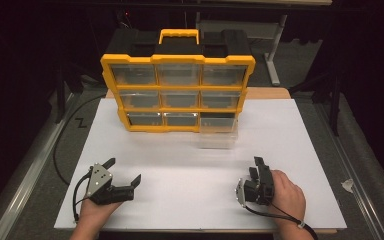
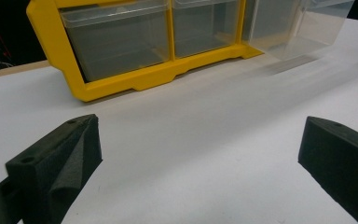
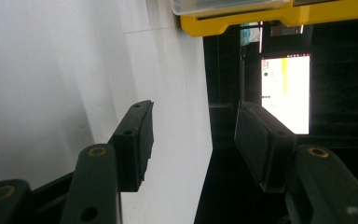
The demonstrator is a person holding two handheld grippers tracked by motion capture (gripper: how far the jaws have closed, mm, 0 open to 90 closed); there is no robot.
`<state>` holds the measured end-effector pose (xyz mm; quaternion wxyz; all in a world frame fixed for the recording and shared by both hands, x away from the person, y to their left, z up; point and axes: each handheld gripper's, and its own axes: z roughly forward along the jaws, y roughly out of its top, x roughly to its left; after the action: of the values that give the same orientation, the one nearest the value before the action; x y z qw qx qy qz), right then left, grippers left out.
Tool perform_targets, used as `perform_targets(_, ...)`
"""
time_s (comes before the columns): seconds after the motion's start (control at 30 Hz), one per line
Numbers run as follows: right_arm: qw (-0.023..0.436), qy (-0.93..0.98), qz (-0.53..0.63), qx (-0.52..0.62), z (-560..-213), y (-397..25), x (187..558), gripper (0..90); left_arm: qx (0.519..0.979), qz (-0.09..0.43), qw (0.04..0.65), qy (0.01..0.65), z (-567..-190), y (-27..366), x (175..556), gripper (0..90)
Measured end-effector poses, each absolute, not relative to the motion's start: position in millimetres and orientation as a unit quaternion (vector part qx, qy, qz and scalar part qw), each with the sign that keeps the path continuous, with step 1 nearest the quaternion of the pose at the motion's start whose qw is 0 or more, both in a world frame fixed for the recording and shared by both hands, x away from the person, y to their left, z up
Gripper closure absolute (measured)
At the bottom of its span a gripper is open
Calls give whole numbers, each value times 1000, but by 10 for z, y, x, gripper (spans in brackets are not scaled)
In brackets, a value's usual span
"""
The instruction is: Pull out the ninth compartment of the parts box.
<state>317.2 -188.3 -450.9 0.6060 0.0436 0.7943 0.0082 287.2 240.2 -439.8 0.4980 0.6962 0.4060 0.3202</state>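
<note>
Organizer [image 1: 178, 93] drawers' contents unreadable; left gripper [image 1: 128, 176] and right gripper [image 1: 256, 167] jaws spread, empty

The organiser cabinet [image 1: 178, 92] has a bright yellow frame and handle, with a black top behind. Its drawers [image 1: 179, 74] are clear plastic, greyish inside; one clear drawer [image 1: 218, 131] sticks out at the lower right. The table sheet [image 1: 200, 170] is plain white, over a tan board edge [image 1: 270, 93]. Both the left gripper [image 1: 125, 171] and right gripper [image 1: 256, 167] are black, and the left carries a grey plate [image 1: 98, 179] dotted with small holes. Brass-coloured screws [image 3: 97, 151] mark the right gripper's arms. A black cable [image 1: 65, 135] curves over the grey floor.
</note>
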Motion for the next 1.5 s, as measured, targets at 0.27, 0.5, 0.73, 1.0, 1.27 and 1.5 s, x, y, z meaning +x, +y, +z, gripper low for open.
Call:
perform_targets(0.27, 606, 794, 10, 40, -4501, -1848, 3162, 415, 698, 319, 498, 404, -4401, 2387, 2882, 1)
perform_targets(0.5, 607, 793, 18, 38, -4471, -1854, 3150, 356, 703, 317, 494, 402, -4411, 2383, 2893, 1)
perform_targets(0.73, 607, 793, 26, 42, -4411, -1838, 3183, 203, 706, 315, 492, 401, -4419, 2366, 2892, 1)
perform_targets(1.0, 612, 789, 35, 43, -4436, -1845, 3190, 8, 706, 318, 491, 399, -4414, 2358, 2890, 1)
perform_targets(1.27, 611, 788, 47, 60, -4431, -1852, 3202, 8, 706, 317, 489, 402, -4412, 2367, 2892, 1)
perform_targets(1.5, 576, 798, 98, 147, -4380, -1967, 3265, 9, 706, 316, 483, 410, -4406, 2384, 2900, 2)
